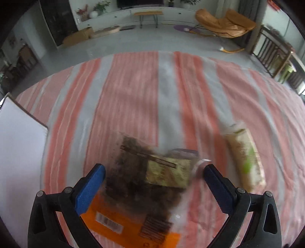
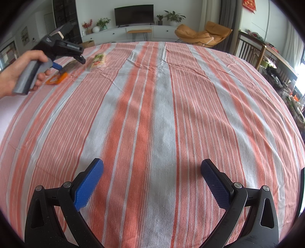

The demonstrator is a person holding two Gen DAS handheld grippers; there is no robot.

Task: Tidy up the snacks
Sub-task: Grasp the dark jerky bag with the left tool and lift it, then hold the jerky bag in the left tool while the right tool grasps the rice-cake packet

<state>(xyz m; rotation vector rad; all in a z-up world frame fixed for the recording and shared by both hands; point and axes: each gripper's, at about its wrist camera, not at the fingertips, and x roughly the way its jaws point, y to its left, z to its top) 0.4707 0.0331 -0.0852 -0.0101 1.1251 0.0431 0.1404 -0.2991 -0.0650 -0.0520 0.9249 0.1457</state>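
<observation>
Left gripper (image 1: 154,169), blue-padded fingers (image 1: 90,188) spread wide, hovers low over a cluster of snack packets on the striped orange-and-white cloth (image 1: 131,91) covering the counter; nothing is clamped between the pads; the wrist view is motion-blurred, so fine print on the wrappers cannot be read. Directly between the fingers lies a dark brown packet (image 1: 137,183) with a yellowish-green packet (image 1: 167,174) on top of its right part; an orange packet (image 1: 112,225) bearing a barcode sits under the brown one at the near edge, beside the left finger. A pale cream packet with green markings (image 1: 246,158) lies just to the right of the cluster, outside the right finger and apart from the others. A white flat surface (image 1: 19,152) occupies the left margin; its nature cannot be told. Right gripper (image 2: 152,177), fingers likewise wide apart and holding nothing, is poised above a bare stretch of the same cloth, well away from the snacks; from this view the person's left hand (image 2: 17,74) grips the handle of the left gripper at the far left of the counter, with the orange packet and the cream packet visible just beside its tip. Background: an orange lounge chair (image 2: 202,34), a television (image 2: 133,14) on a white cabinet, potted plants.
</observation>
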